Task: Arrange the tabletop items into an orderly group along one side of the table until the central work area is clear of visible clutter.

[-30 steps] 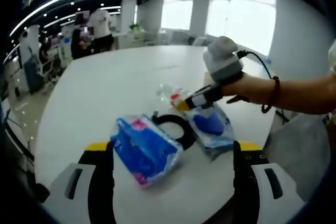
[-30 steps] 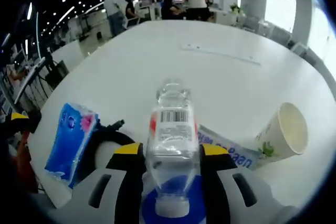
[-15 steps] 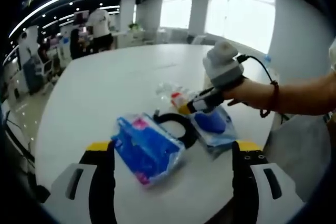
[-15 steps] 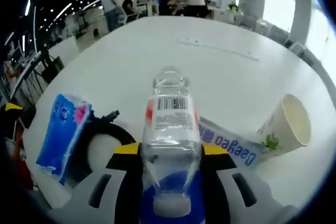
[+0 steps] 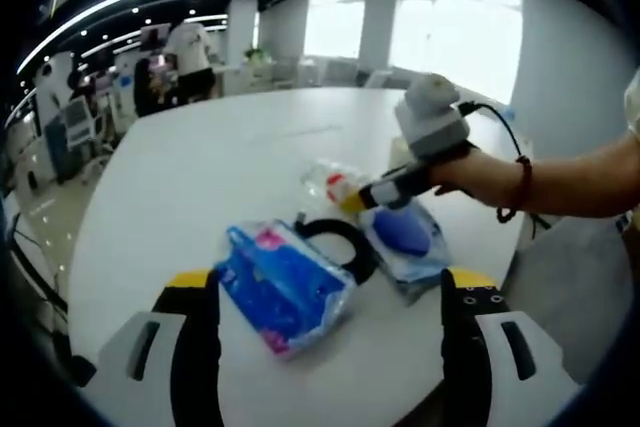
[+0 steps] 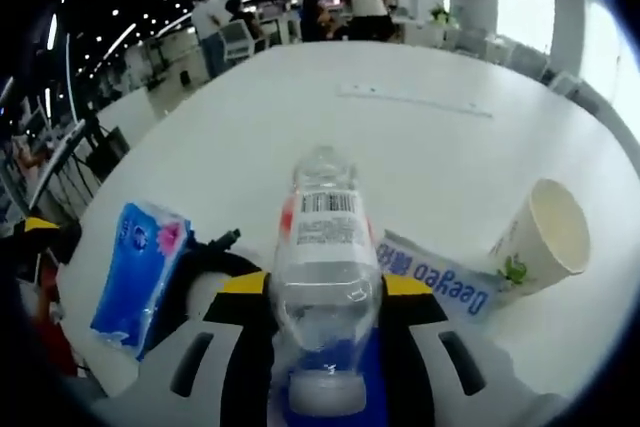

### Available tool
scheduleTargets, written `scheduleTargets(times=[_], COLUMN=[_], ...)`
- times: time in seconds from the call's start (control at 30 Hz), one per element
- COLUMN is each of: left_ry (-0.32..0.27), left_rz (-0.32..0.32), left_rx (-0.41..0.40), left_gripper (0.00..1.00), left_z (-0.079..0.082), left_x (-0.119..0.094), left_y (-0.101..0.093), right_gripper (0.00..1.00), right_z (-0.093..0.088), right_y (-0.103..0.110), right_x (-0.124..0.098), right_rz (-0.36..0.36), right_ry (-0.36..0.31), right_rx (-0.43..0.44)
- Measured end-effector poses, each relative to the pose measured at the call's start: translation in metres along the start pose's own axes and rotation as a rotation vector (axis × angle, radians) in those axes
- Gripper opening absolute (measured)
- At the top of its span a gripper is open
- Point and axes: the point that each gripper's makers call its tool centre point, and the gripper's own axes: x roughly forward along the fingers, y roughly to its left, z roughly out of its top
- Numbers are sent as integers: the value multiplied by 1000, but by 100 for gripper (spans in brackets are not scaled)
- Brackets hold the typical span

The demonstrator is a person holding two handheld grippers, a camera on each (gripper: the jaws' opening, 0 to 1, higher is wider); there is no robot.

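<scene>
The right tongs (image 6: 322, 292) pinch a clear plastic bottle (image 6: 322, 257) above the white bench (image 6: 420, 147), hiding its lower part; the left tongs (image 5: 325, 292) stand spread by a blue tissue pack (image 5: 285, 287); the right gripper view adds a paper cup (image 6: 545, 237)

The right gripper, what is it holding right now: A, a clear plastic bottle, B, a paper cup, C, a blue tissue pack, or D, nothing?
A: in the right gripper view the right gripper has both jaws pressed against the sides of the clear plastic bottle.

White table (image 5: 180, 187) with tissue pack (image 5: 283, 287), paper cup (image 6: 540, 237).
</scene>
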Motion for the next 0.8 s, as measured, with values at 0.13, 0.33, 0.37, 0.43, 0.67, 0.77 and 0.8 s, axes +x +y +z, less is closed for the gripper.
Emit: scheduleTargets(times=[0.13, 0.33, 0.37, 0.43, 0.67, 0.77, 0.8], left_ry=[-2, -7, -6, -10, -32, -32, -34], left_rz=[-2, -9, -12, -19, -46, -57, -59], left_rx=[7, 37, 44, 59, 81, 83, 84], left_gripper=[87, 86, 86, 86, 85, 84, 84], left_z=[1, 6, 7, 9, 18, 18, 18], left_x=[2, 7, 9, 12, 21, 24, 24], left_y=[2, 4, 4, 4, -1, -3, -3], right_gripper=[39, 38, 38, 38, 37, 35, 35], right_z=[6, 18, 21, 25, 37, 42, 42], right_y=[1, -1, -1, -2, -7, -8, -8], right_x=[-3, -12, -14, -17, -25, -27, -26], right_rz=[23, 35, 34, 35, 22, 22, 22], right_ry=[-8, -45, -51, -63, -108, -116, -119], right_rx=[57, 100, 101, 105, 104, 96, 84])
